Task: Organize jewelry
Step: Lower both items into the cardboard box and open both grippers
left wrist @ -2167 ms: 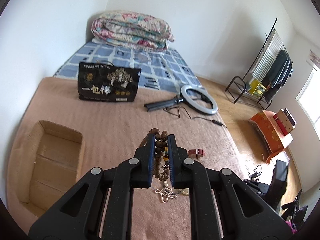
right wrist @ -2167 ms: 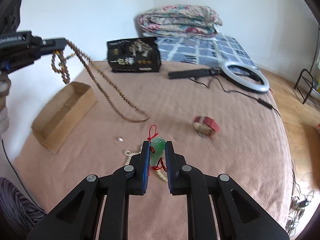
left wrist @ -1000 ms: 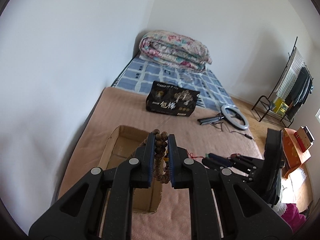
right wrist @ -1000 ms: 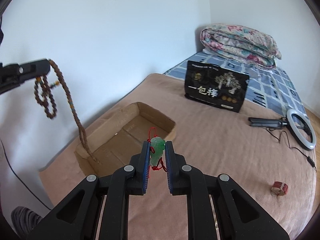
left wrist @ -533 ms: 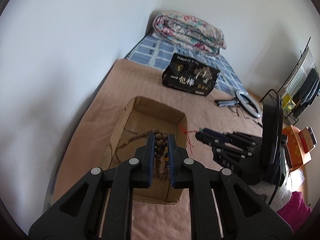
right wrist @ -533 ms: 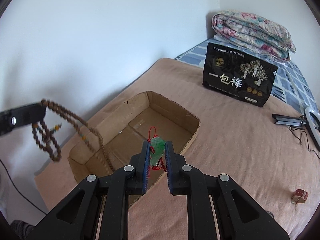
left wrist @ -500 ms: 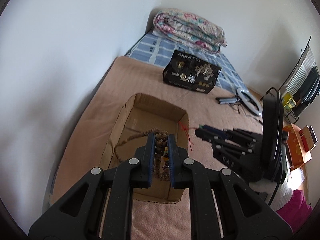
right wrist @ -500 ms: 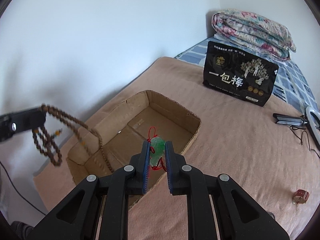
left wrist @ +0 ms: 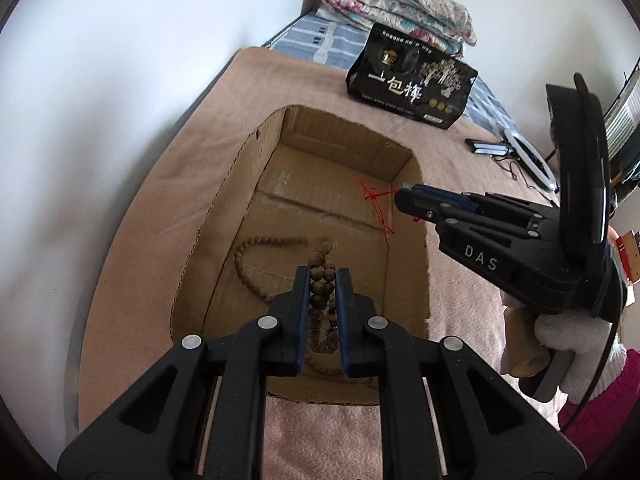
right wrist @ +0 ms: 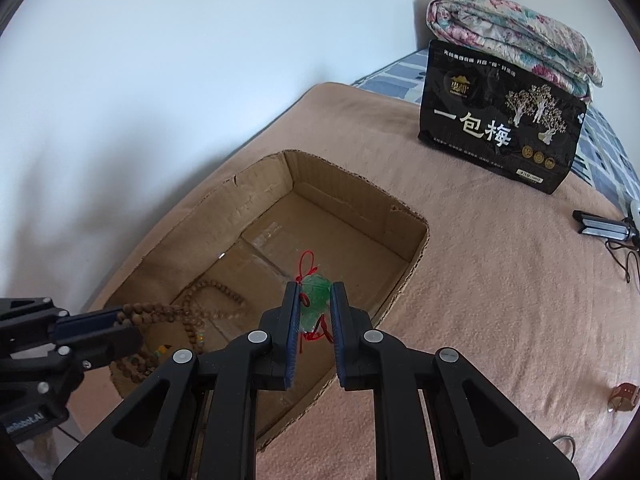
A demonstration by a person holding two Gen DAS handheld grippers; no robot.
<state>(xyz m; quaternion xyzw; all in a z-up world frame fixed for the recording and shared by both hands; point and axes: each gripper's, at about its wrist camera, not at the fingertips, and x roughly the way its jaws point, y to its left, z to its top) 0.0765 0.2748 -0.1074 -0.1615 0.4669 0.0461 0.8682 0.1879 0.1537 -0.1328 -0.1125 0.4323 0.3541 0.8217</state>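
Observation:
An open cardboard box (left wrist: 236, 168) (right wrist: 256, 196) lies on the tan blanket. My left gripper (left wrist: 322, 276) hangs over the box's near end, shut on a string of brown wooden beads (left wrist: 320, 288); a long loop of those beads (left wrist: 256, 248) (right wrist: 208, 300) trails onto the box floor. My right gripper (right wrist: 315, 292) is shut on a green jade pendant (right wrist: 316, 294) with a red cord (right wrist: 306, 264), held above the box's right side. In the left wrist view the right gripper (left wrist: 404, 196) reaches in from the right, red cord (left wrist: 378, 204) dangling.
A black snack bag (right wrist: 500, 128) (left wrist: 412, 84) stands beyond the box, with a folded floral quilt (right wrist: 512, 36) behind it. A ring light (left wrist: 528, 156) and its handle (right wrist: 604, 230) lie to the right. A small reddish ring (right wrist: 622, 396) sits on the blanket at far right.
Both grippers have come down over the box. The bead loop that hung free now rests on the box floor. The pendant sits over the box's right side.

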